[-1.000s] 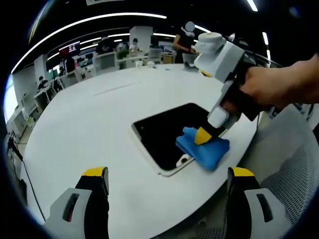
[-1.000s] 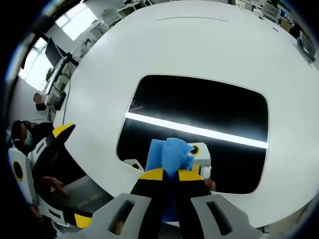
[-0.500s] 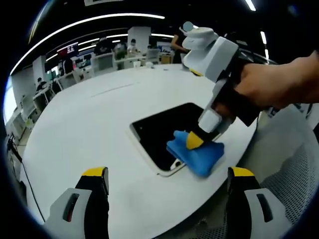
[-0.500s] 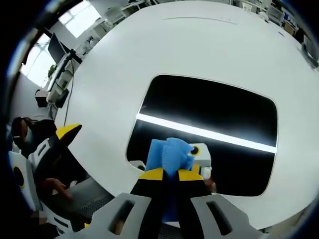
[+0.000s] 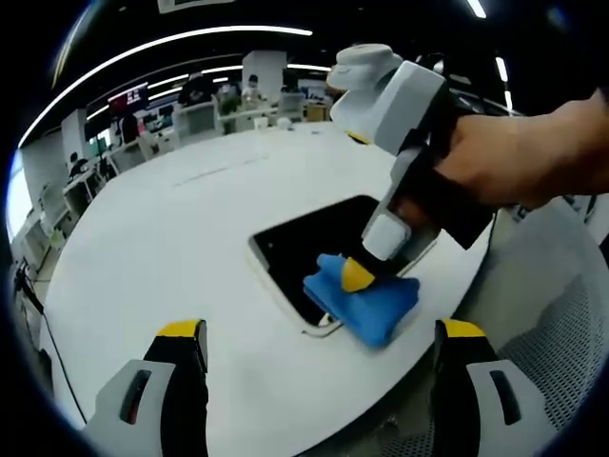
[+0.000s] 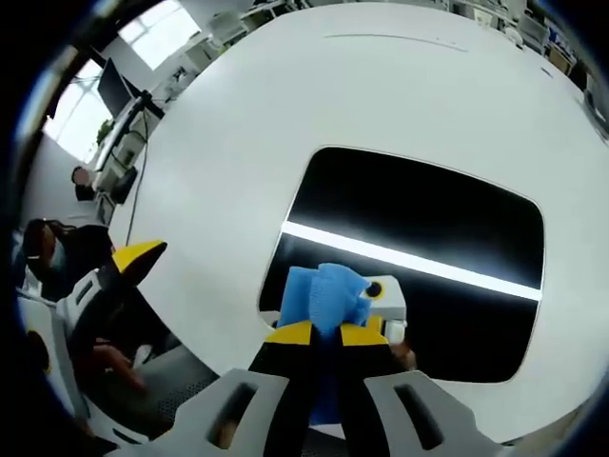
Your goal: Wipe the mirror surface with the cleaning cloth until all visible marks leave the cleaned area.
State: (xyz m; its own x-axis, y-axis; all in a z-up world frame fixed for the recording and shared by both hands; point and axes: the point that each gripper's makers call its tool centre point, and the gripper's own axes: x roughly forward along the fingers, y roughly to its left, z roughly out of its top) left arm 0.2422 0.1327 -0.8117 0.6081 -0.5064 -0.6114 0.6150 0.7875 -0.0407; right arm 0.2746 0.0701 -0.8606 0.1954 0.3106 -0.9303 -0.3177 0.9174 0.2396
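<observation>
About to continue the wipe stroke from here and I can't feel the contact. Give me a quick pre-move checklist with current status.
1. Cloth grip: the right gripper is shut on the blue cloth. Ok.
2. Cloth on target: the cloth sits at the near corner of the mirror, overlapping its rim. Ok.
3. Mirror fully on the white table, close to the near edge. Ok.
4. Left gripper open, held clear of the mirror. Ok.
5. Marks remaining: the glass reflects a ceiling light strip; smudges are too faint to judge. Cannot tell.
6. Contact pressure of cloth on glass. Cannot tell.
</observation>
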